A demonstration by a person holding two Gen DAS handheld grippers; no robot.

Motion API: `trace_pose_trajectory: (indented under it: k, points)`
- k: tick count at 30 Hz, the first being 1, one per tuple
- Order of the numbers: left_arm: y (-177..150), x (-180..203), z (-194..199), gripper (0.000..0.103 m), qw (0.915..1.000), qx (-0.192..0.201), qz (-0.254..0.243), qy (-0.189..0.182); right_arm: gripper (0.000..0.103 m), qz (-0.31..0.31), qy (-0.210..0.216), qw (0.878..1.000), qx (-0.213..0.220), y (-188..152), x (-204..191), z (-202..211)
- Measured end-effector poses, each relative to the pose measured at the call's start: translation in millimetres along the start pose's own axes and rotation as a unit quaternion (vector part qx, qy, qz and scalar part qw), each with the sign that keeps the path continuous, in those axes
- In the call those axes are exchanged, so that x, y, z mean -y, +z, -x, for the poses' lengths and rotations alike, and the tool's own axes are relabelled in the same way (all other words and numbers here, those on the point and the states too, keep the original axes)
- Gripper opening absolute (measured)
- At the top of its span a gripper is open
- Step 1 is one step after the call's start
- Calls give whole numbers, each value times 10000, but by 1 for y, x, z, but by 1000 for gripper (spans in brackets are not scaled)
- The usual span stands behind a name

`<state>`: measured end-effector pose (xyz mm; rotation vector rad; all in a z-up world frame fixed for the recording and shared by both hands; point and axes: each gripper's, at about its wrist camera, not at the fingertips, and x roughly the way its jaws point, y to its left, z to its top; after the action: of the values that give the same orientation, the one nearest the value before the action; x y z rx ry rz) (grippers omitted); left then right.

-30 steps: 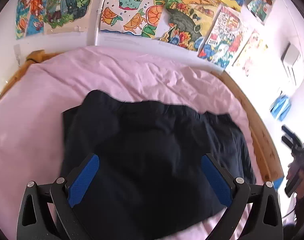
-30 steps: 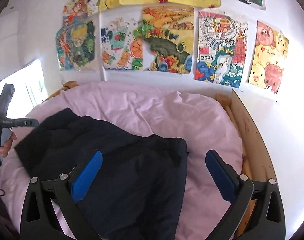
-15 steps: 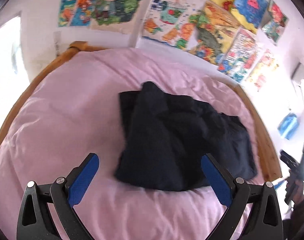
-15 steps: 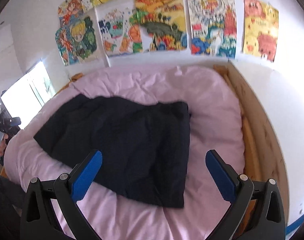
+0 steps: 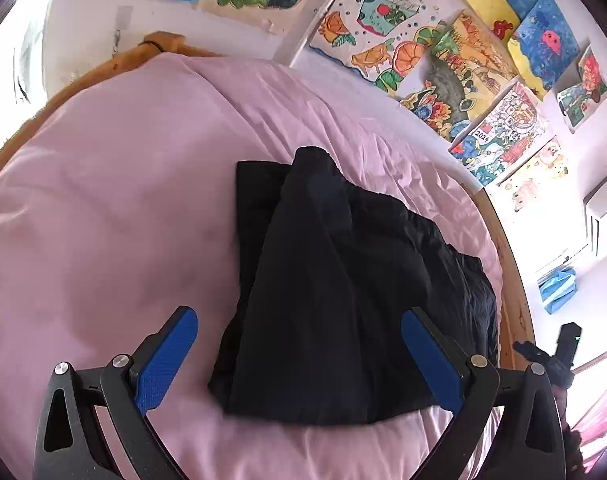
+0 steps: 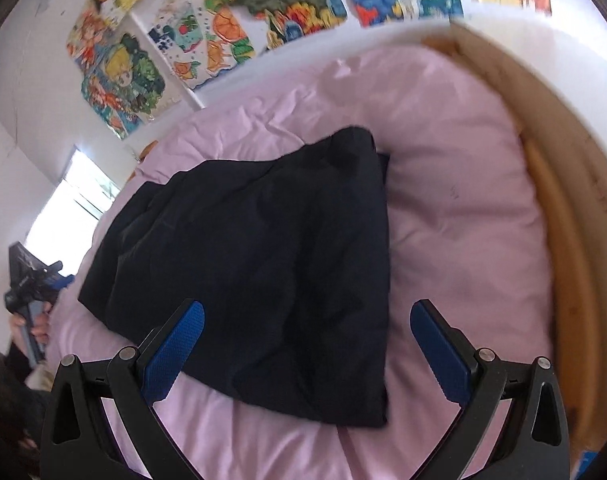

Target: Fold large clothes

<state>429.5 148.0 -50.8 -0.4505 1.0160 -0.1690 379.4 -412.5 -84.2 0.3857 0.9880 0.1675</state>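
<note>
A dark navy garment (image 5: 343, 300) lies folded in a rough rectangle on the pink bed cover (image 5: 103, 220). In the left wrist view my left gripper (image 5: 299, 324) hovers open above its near edge, blue pads wide apart and holding nothing. The same garment (image 6: 263, 264) fills the middle of the right wrist view, where my right gripper (image 6: 307, 320) is open over its near right corner, also holding nothing. Each gripper shows small at the edge of the other's view: the right gripper (image 5: 559, 356) and the left gripper (image 6: 27, 284) in a hand.
A wooden bed frame (image 5: 511, 280) curves round the mattress, also seen as the wooden bed frame (image 6: 571, 240) on the right. Colourful drawings (image 5: 443, 64) cover the white wall behind. A bright window (image 6: 79, 200) is at the left. Pink cover lies bare to the garment's left.
Both grippers have pulled back and up from the garment, then the views tilted. The garment lies still on the bed, released.
</note>
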Motion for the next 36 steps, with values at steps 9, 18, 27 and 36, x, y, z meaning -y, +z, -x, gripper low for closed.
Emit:
trace_pose_trajectory:
  k: [9, 18, 27, 36]
  points:
    - [30, 9, -49, 103, 9944, -621, -850, 28, 102, -479, 651, 9962, -320, 10, 47, -66]
    - [18, -7, -101, 103, 9824, -1666, -833, -117, 102, -33, 968, 9892, -1104, -4, 36, -123]
    - [5, -28, -135, 103, 9705, -2346, -332, -452, 102, -373, 1393, 9813, -1272, -13, 35, -148]
    - [-3, -17, -140, 86, 9708, -2360, -136, -414, 102, -540, 1332, 9829, -1148, -21, 17, -160]
